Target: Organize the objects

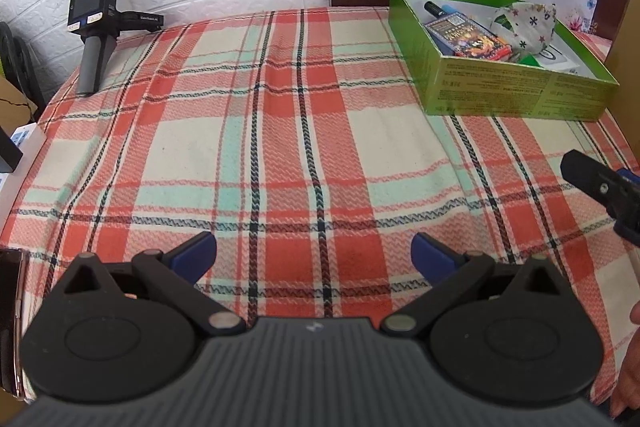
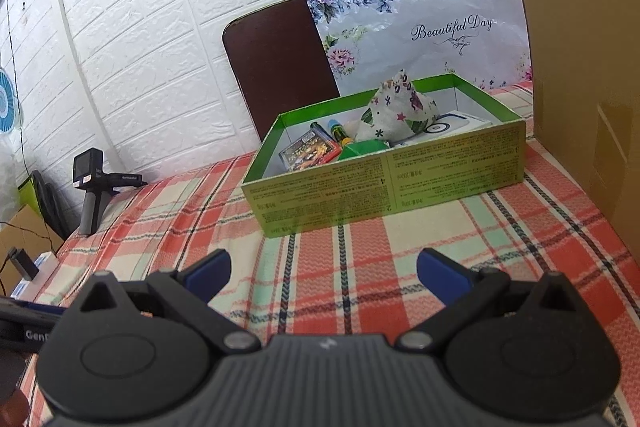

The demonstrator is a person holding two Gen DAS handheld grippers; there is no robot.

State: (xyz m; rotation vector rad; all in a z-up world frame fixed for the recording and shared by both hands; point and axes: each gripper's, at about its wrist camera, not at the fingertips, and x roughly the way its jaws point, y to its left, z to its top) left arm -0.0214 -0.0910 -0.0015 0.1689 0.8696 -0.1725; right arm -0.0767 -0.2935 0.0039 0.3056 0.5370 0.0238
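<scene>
A green cardboard box (image 1: 516, 91) stands on the plaid cloth at the far right; it also shows in the right wrist view (image 2: 384, 187). In it lie a patterned cloth pouch (image 1: 528, 23) (image 2: 396, 111), a colourful card pack (image 1: 468, 39) (image 2: 310, 149), markers (image 2: 338, 131) and a white packet (image 2: 452, 125). My left gripper (image 1: 314, 255) is open and empty over the bare cloth. My right gripper (image 2: 323, 275) is open and empty, a short way in front of the box. Part of the right gripper shows at the right edge of the left wrist view (image 1: 600, 187).
A black handheld camera on a grey grip (image 1: 94, 27) (image 2: 92, 187) lies at the cloth's far left corner. A brown cardboard wall (image 2: 580, 67) rises to the right of the box. A dark brown board (image 2: 280, 67) and a floral bag (image 2: 420, 35) lean on the white brick wall.
</scene>
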